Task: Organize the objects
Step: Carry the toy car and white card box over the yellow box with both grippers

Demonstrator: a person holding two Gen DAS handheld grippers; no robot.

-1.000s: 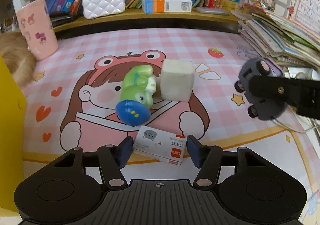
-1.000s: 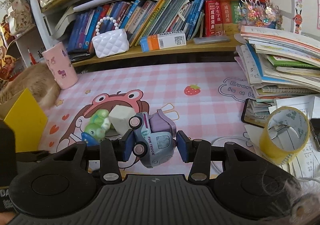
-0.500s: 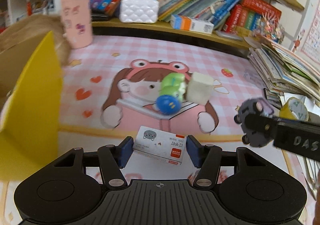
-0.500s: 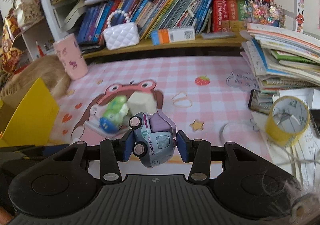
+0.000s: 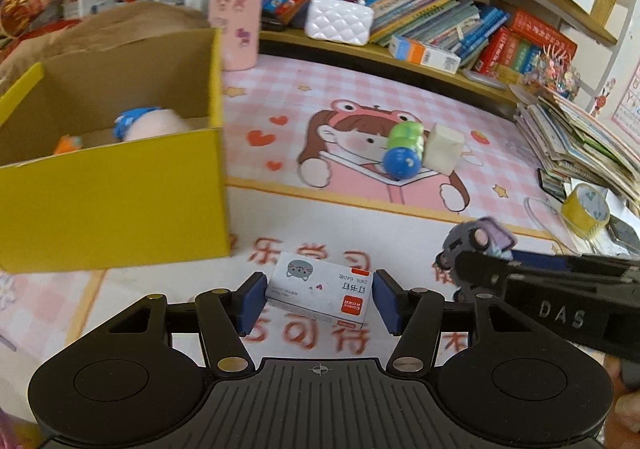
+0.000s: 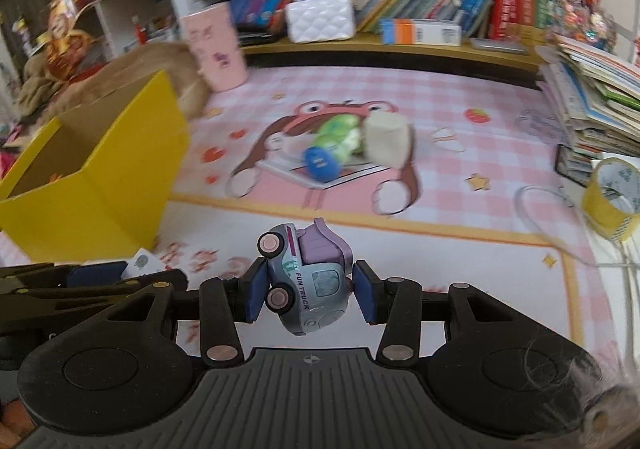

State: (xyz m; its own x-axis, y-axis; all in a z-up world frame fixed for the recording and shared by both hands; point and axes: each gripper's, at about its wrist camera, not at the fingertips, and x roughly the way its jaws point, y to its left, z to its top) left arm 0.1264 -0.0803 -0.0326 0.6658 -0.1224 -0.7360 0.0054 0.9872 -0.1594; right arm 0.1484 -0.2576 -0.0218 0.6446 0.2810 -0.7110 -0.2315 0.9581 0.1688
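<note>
My left gripper (image 5: 318, 299) is shut on a white staples box (image 5: 320, 289) and holds it above the mat, right of and below the open yellow cardboard box (image 5: 112, 201). My right gripper (image 6: 308, 293) is shut on a grey and purple toy truck (image 6: 308, 285); the truck also shows in the left wrist view (image 5: 476, 245). The yellow box (image 6: 92, 185) lies to the left of the truck and holds a pink plush toy (image 5: 152, 123). A green and blue toy (image 5: 402, 153) and a white foam cube (image 5: 442, 149) lie on the pink mat.
A pink cup (image 5: 236, 25) and a white quilted purse (image 5: 340, 19) stand at the back by the bookshelf. A stack of books (image 5: 580, 141) and a yellow tape roll (image 5: 586, 209) are at the right. A tan furry shape (image 6: 132, 77) lies behind the box.
Both grippers have drawn back and swung left with their loads. The yellow box now fills the left side and its inside shows. The green toy and cube look farther away.
</note>
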